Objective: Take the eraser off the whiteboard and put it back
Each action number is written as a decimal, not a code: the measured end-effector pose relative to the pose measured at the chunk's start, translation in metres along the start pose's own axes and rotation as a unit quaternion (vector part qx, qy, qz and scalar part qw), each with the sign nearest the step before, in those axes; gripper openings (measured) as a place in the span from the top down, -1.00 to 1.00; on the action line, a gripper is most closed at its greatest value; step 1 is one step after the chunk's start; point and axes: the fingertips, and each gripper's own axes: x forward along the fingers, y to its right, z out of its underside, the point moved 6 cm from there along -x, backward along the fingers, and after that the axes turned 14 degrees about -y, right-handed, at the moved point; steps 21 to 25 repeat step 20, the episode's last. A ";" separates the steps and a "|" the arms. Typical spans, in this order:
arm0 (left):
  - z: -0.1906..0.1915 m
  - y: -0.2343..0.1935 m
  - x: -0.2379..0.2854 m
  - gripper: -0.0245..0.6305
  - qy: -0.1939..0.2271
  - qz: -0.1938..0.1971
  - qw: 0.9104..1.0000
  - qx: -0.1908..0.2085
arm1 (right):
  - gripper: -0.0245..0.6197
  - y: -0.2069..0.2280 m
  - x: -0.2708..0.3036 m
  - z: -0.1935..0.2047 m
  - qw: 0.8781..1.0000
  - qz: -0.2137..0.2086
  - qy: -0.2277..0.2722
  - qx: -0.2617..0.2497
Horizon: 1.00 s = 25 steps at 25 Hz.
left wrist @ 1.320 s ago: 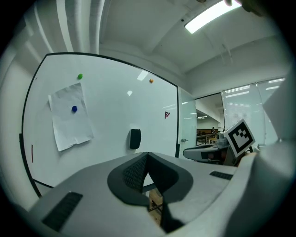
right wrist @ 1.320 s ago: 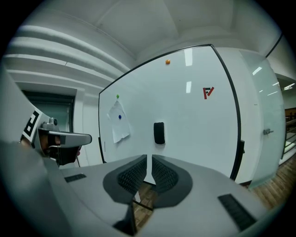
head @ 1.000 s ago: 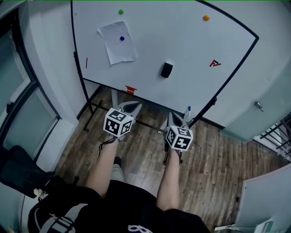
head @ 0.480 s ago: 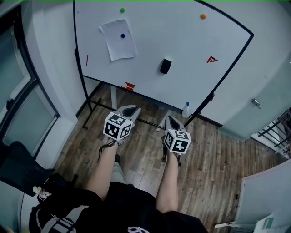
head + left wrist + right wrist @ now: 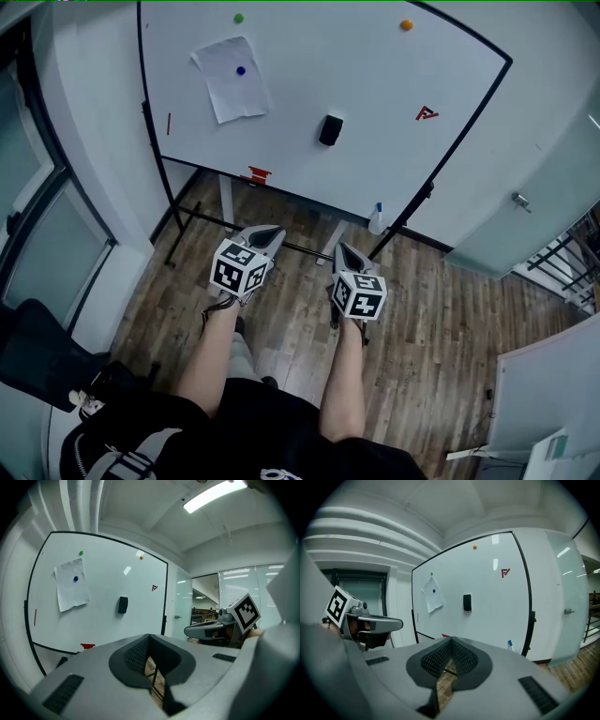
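Note:
The black eraser (image 5: pixel 330 129) sticks to the whiteboard (image 5: pixel 375 84), right of a sheet of paper (image 5: pixel 230 79). It also shows as the eraser (image 5: pixel 122 604) in the left gripper view and the eraser (image 5: pixel 467 602) in the right gripper view. My left gripper (image 5: pixel 263 235) and right gripper (image 5: pixel 342 254) hang side by side over the wooden floor, well short of the board. Both point at it. The left gripper (image 5: pixel 149 636) has its jaws shut with nothing between them, and so does the right gripper (image 5: pixel 451 640).
A spray bottle (image 5: pixel 377 220) with a blue cap and a red object (image 5: pixel 257 174) sit at the board's lower edge. Green (image 5: pixel 238 18) and orange (image 5: pixel 405 25) magnets are near the top. A door handle (image 5: pixel 518 202) is at right, a black bag (image 5: pixel 37 347) at left.
Both grippers have sunk a little and drawn back from the whiteboard toward my body. The eraser has stayed on the board.

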 end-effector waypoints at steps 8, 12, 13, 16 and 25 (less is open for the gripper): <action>0.003 0.004 0.006 0.87 -0.011 0.002 1.000 0.007 | 0.85 0.002 0.002 0.006 1.000 0.001 -0.005 -0.001; 0.002 0.006 0.008 0.87 -0.015 0.002 1.000 0.013 | 0.85 0.004 0.003 0.010 1.000 0.005 -0.003 0.007; 0.003 0.007 0.008 0.87 -0.016 0.002 1.000 0.014 | 0.85 0.004 0.003 0.011 1.000 0.004 -0.003 0.008; 0.003 0.009 0.010 0.87 -0.018 0.003 1.000 0.016 | 0.85 0.003 0.004 0.012 1.000 0.001 -0.003 0.008; 0.002 0.011 0.015 0.87 -0.021 0.005 1.000 0.018 | 0.85 0.007 0.005 0.012 1.000 0.002 -0.002 0.009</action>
